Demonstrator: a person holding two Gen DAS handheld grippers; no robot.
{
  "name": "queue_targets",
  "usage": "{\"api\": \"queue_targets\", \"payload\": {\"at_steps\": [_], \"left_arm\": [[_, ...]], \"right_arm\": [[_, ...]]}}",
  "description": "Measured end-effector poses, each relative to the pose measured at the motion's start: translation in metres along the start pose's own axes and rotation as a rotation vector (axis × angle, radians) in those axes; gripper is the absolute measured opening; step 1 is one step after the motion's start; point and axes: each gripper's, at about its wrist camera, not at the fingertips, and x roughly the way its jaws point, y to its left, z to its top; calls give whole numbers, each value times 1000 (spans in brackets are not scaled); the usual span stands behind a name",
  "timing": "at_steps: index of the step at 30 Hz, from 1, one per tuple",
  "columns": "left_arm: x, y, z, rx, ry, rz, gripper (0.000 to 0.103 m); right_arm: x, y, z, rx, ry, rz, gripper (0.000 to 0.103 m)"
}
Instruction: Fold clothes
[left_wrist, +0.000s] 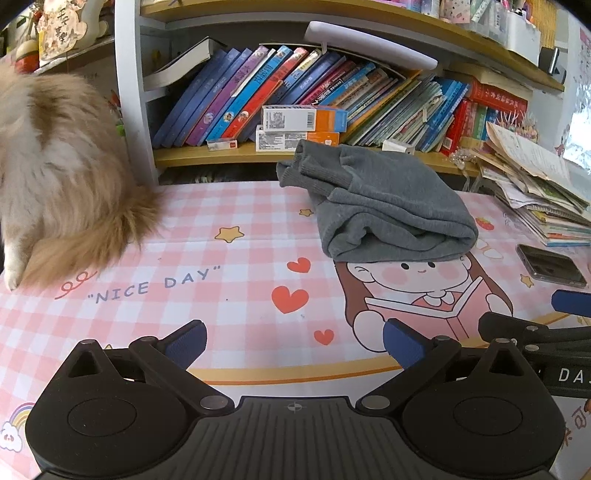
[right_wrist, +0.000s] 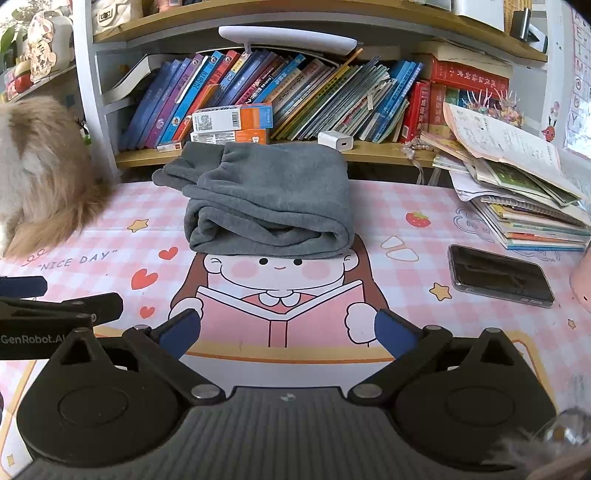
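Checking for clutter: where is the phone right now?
In both views, the phone lies flat on the pink mat, right of the folded grey garment, just before the book pile.

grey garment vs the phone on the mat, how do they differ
The grey garment is soft, matte and folded into a thick bundle; the phone is a thin, flat, glossy black slab. The garment lies at the back middle of the mat by the bookshelf; the phone lies to its right beside the stacked booklets. Both rest on the mat, untouched by either claw.
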Motion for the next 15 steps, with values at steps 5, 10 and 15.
{"api": "queue_targets", "payload": {"at_steps": [5,10,15], "left_arm": [[0,-2,-1,8,1,-4,102],[-1,-4,-2,22,-1,-2,103],[-1,-4,-2,27,-1,-3,103]], "right_arm": [[-1,1,0,1,-1,-1,102],[-2,2,-1,-1,0,2,102],[-2,3,-1,1,3,4,102]]}}
